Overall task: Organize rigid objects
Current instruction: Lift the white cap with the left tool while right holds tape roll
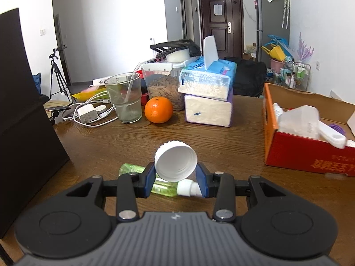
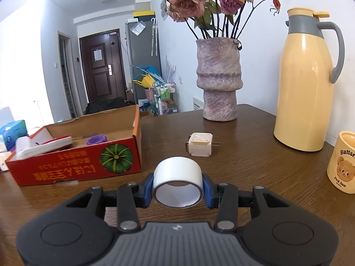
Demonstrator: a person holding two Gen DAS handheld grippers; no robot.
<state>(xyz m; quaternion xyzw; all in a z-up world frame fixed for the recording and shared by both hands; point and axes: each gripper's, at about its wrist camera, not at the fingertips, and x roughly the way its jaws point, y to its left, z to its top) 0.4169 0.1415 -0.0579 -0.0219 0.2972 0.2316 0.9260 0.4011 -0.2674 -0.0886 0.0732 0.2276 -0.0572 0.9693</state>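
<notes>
My left gripper [image 1: 175, 177] is shut on a white screw cap [image 1: 176, 161], its hollow side facing the camera, held above the wooden table [image 1: 221, 146]. Under it on the table lies a small green bottle [image 1: 164, 187] with a white nozzle. To the right stands a red cardboard box [image 1: 295, 153] with a white plastic scoop and other items inside. In the right wrist view my right gripper [image 2: 178, 187] is shut on a roll of white tape [image 2: 177, 180], lifted over the table. The same red box [image 2: 86, 166] sits to its left, and a white plug adapter [image 2: 200, 144] lies ahead.
An orange [image 1: 158, 109], a clear cup [image 1: 124, 97], a cable tangle with charger [image 1: 87, 113], stacked tissue packs [image 1: 208, 95] and a snack jar [image 1: 163, 84] crowd the far left. A vase of dried roses [image 2: 218, 77], a yellow thermos [image 2: 307, 84] and a bear mug [image 2: 342, 163] stand right.
</notes>
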